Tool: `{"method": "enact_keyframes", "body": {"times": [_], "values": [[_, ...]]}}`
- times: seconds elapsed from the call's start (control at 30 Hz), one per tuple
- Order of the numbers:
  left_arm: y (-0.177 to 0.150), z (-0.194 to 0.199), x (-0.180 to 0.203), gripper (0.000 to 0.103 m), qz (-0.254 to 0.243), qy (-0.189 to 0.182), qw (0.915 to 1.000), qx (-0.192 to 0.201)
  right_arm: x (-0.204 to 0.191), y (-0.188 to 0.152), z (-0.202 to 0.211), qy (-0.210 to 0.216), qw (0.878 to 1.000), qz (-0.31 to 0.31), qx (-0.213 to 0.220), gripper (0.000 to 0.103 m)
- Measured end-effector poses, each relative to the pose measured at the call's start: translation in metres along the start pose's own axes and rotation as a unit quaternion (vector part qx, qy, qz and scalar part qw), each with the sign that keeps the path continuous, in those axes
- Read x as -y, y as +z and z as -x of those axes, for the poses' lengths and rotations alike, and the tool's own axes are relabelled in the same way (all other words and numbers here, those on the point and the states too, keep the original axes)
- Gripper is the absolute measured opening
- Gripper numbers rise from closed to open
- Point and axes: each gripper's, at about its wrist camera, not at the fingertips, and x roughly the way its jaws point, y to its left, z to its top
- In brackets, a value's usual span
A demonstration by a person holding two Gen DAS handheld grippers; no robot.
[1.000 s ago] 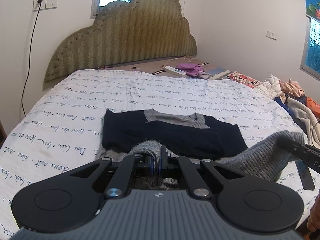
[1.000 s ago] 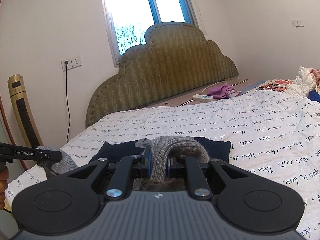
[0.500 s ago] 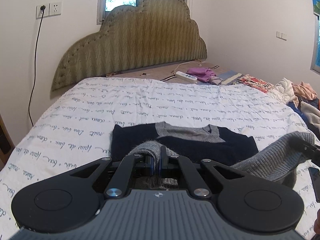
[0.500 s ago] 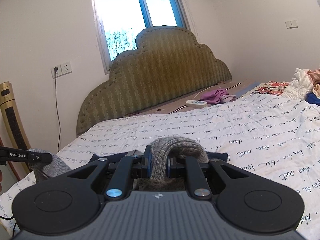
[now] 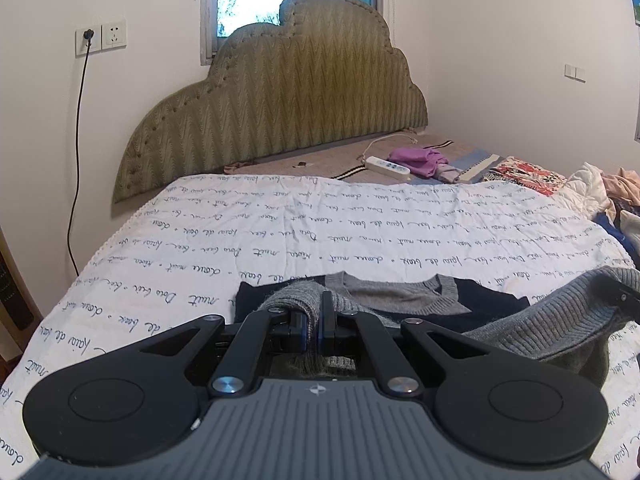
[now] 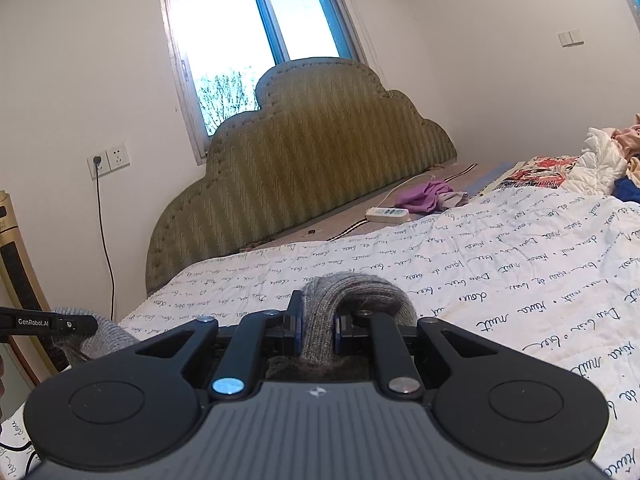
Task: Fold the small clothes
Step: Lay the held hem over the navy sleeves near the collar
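Observation:
A small navy sweater [image 5: 492, 300] with a grey V-neck collar lies on the white lettered bedspread [image 5: 320, 224]. My left gripper [image 5: 314, 320] is shut on the sweater's grey ribbed hem [image 5: 296, 300] and holds it above the navy body. My right gripper [image 6: 316, 328] is shut on another part of the grey hem [image 6: 352, 292]. In the left wrist view the right gripper's tip [image 5: 620, 294] shows at the right with grey knit [image 5: 560, 320] draped from it. In the right wrist view the left gripper's tip [image 6: 60, 324] shows at the left edge with grey knit.
A green padded headboard [image 5: 280, 112] stands behind the bed. A white power strip [image 5: 386, 166] and purple cloth [image 5: 420, 158] lie near it. A pile of clothes [image 5: 600, 192] sits at the right edge. A gold heater [image 6: 16, 280] stands left.
Both grippers have risen and tilted up with the grey hem, carrying it toward the collar. The navy body now shows lower and smaller in both views.

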Motion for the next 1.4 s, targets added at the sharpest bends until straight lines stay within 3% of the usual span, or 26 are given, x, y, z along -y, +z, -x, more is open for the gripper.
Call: {"method": "enact_keyframes", "body": {"times": [0.8,1.4], "values": [[0.024,-0.041,-0.001,0.004,-0.008,0.024,0.9997,-0.003,0.01,0.007,-0.042,0.005,1.0,-0.023,-0.016,0.014],[0.03,-0.127,0.0,0.004,-0.017,0.052,0.9974,-0.047,0.031,0.0,-0.109,0.005,0.996,-0.049,-0.068,0.014]]}}
